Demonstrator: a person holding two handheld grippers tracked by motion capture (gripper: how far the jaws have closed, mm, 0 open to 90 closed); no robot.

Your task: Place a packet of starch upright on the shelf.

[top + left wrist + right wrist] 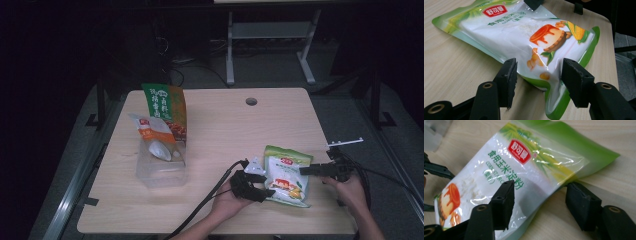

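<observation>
Two forearms come in from the near edge of the counter (pixel 215 115), each hand holding a hand-held gripper. Between them, near the front right corner, lies a white and green corn starch pouch (pixel 286 176), flat on the wood with its printed face up.

At the pouch's near end, the left hand-held gripper (pixel 259 187) has its jaws apart on either side of a buckled bottom corner (pixel 543 75). That corner stands up between the pads, and I cannot tell whether they press on it.

From the right, the right hand-held gripper (pixel 306 170) straddles the pouch's edge close to its green top. Its jaws stand open, one over the printed face (pixel 506 182) and the other on bare wood, with no pad pressing.

Farther back on the left stands a clear plastic bin (pixel 161 170) holding an upright green and orange bag (pixel 166 111) and a smaller white packet (pixel 150 131).
</observation>
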